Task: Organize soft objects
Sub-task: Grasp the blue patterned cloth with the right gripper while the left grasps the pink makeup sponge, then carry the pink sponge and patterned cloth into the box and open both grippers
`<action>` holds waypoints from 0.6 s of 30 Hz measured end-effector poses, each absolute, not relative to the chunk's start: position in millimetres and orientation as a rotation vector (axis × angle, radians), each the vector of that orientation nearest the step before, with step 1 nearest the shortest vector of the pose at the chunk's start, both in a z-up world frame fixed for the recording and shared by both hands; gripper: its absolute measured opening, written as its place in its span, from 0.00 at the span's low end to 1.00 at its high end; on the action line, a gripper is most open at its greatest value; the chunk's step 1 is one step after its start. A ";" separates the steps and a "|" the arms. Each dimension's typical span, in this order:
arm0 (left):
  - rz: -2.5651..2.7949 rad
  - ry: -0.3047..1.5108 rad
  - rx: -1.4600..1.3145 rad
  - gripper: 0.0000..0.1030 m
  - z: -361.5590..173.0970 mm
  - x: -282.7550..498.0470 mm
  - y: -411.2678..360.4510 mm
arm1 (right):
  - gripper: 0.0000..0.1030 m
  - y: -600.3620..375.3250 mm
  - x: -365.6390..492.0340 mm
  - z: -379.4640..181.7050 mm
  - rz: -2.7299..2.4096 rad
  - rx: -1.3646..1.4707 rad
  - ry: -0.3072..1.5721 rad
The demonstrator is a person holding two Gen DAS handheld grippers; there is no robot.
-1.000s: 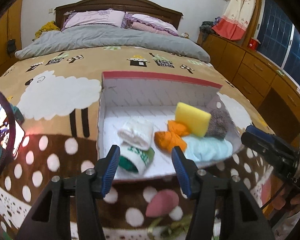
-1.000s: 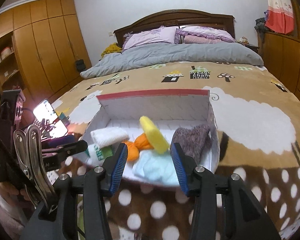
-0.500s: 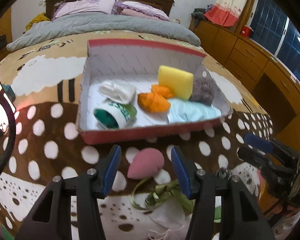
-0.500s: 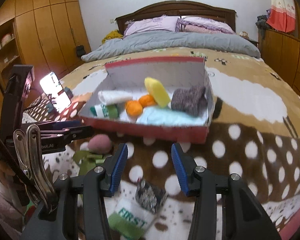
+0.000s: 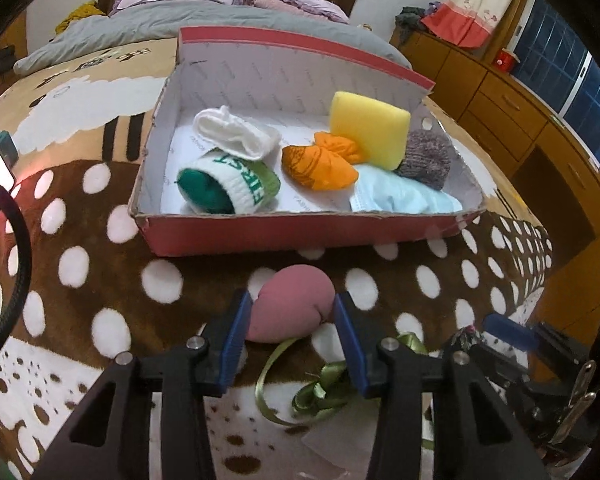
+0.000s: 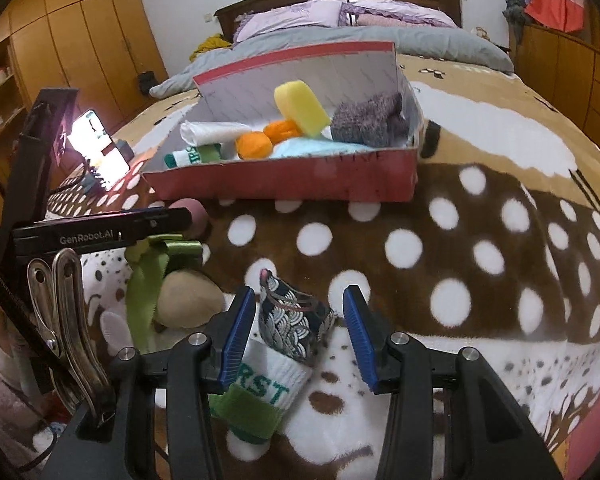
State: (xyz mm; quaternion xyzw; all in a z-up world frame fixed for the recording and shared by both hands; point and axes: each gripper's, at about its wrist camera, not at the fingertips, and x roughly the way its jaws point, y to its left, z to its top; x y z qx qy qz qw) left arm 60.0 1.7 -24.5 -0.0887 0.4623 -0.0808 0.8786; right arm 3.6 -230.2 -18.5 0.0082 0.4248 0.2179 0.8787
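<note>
Lower centre, open left gripper [image 5: 290,320] straddles a pink sponge [image 5: 290,310]; open right gripper [image 6: 298,330] flanks a patterned pouch [image 6: 294,320], gripping nothing.

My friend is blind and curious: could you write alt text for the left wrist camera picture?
A blue-padded claw straddles a pink egg-shaped sponge on a spotted brown blanket. Behind it, an open red box holds a yellow sponge, rolled socks, an orange cloth and a face mask. A green ribbon lies nearby.
</note>
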 end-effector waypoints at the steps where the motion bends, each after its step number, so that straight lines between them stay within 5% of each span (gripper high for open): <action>1: -0.166 0.964 -0.179 0.44 -25.9 60.5 1.1 | 0.45 -230.7 4.3 -20.5 0.451 0.020 0.891; 14: -0.205 1.002 -0.167 0.44 -40.7 70.0 -6.8 | 0.45 -237.2 6.7 -35.2 0.492 0.087 0.902; 18: -0.191 0.976 -0.116 0.39 -40.2 63.3 -15.4 | 0.32 -238.3 0.9 -32.0 0.487 0.080 0.860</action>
